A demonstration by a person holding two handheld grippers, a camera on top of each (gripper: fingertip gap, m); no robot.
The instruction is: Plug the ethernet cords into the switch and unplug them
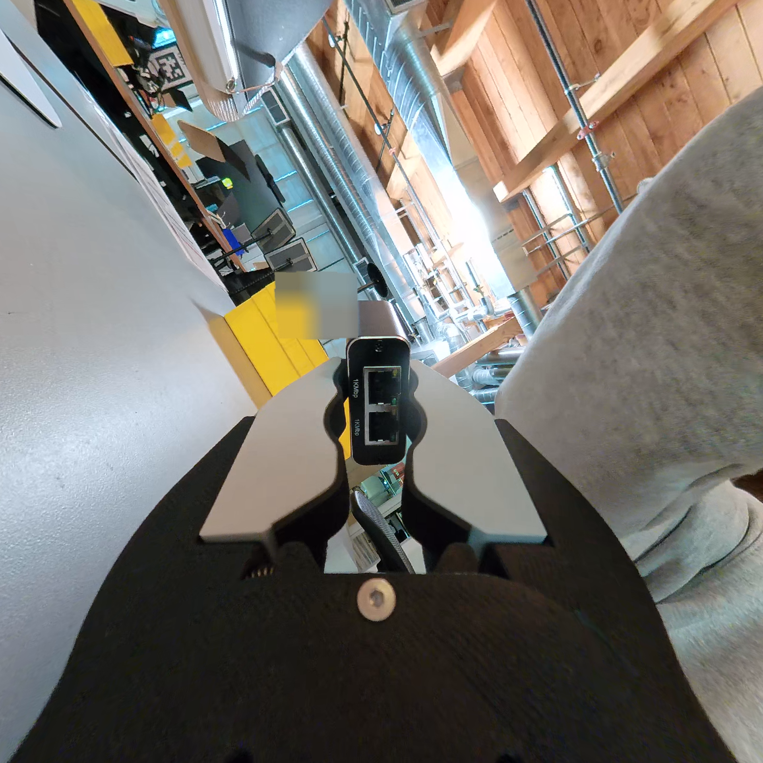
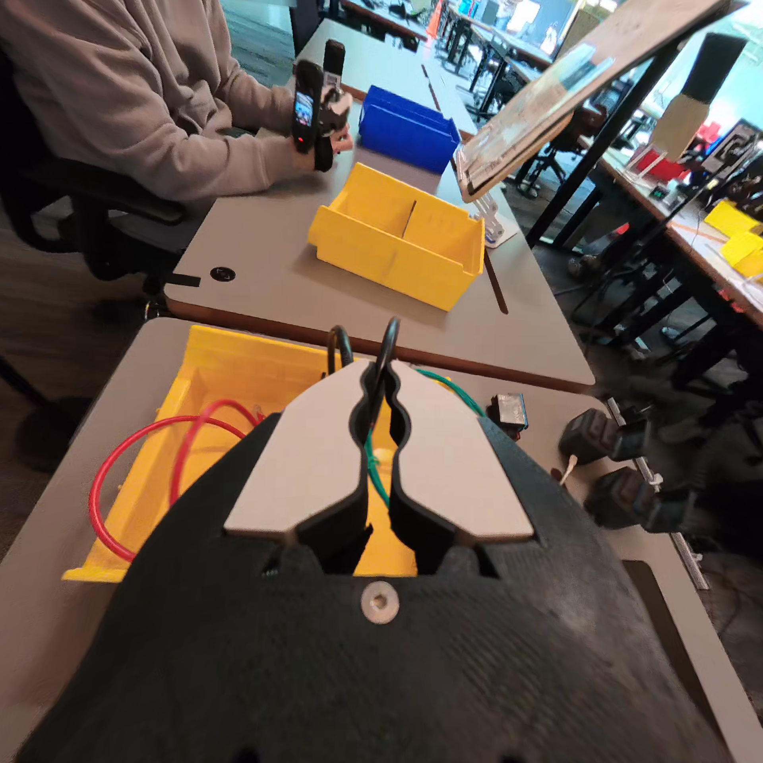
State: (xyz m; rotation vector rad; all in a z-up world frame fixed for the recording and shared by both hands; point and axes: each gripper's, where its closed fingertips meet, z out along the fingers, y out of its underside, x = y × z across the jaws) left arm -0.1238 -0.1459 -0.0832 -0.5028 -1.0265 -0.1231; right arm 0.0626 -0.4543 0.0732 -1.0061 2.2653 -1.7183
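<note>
In the left wrist view my left gripper (image 1: 377, 371) is shut on the switch (image 1: 379, 400), a small dark metal box with two empty ports stacked and facing the camera. It is held up in the air, tilted toward the ceiling. In the right wrist view my right gripper (image 2: 382, 369) is shut on a black ethernet cord (image 2: 386, 351) that loops up past the fingertips, over a yellow bin (image 2: 214, 371). A red cord (image 2: 136, 446) and a green cord (image 2: 377, 475) lie in that bin. The cord's plug is hidden.
A grey-sleeved arm (image 1: 640, 371) fills the right of the left wrist view. A second yellow bin (image 2: 396, 239) and a blue bin (image 2: 406, 128) stand on the far table (image 2: 256, 272). A seated person (image 2: 124, 95) holds another gripper there. Black handles (image 2: 611, 466) lie right.
</note>
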